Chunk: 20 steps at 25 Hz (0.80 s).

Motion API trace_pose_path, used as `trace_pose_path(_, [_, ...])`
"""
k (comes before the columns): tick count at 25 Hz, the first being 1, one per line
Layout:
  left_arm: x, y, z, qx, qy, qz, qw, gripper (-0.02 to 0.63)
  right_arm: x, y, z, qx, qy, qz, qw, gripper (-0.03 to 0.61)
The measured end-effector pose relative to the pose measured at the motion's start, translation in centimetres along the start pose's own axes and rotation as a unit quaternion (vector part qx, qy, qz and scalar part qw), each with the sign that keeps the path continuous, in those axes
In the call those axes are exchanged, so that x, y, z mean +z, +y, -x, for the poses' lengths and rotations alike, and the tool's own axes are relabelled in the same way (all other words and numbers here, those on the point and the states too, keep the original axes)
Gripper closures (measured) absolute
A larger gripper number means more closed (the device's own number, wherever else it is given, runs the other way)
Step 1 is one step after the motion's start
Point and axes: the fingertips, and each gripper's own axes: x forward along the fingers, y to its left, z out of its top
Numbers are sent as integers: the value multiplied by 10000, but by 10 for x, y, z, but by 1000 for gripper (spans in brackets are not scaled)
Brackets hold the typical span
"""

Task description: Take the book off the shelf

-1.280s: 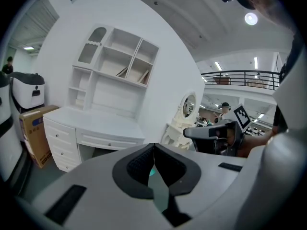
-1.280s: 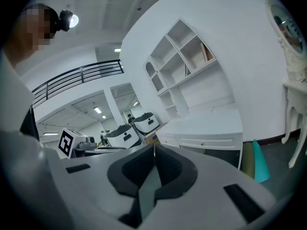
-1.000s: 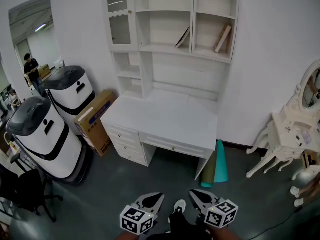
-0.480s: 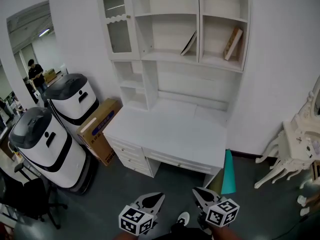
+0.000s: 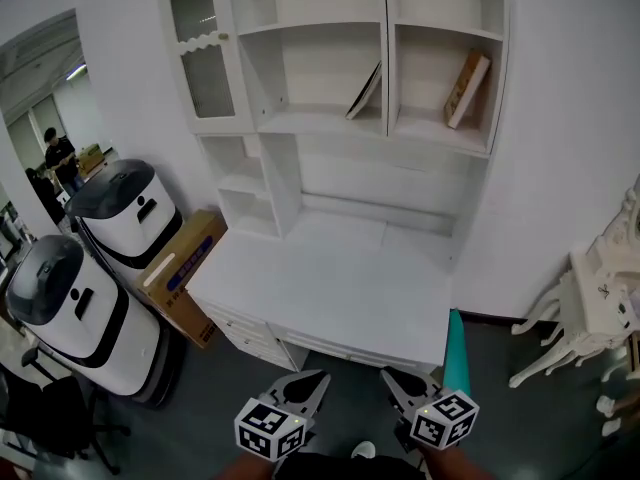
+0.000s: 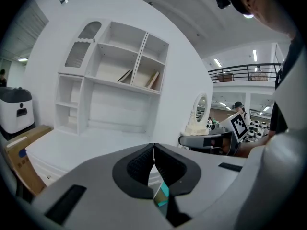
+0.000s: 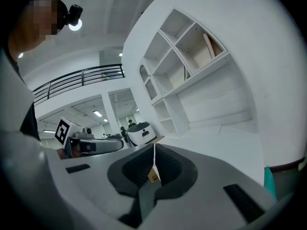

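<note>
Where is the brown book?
In the head view, the brown book leans in the right compartment of the white shelf unit, above the desk; a second book leans one compartment left.

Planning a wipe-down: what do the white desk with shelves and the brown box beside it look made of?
White desk with shelves: probably painted wood or board, even matte white. Brown box: cardboard, judging by its tan faces and blue print.
</note>
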Motion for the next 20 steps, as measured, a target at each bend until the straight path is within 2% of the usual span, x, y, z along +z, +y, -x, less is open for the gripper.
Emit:
trace_pose_path(11, [12,37,-61,-244,189,32,9995,603,15,-52,-28,-369,-16,-157,9992,549])
trace_pose_path(20, [58,93,-126,-857,236,-315,9955,603,46,-99,-80,-1038,-307,-252,9938,549])
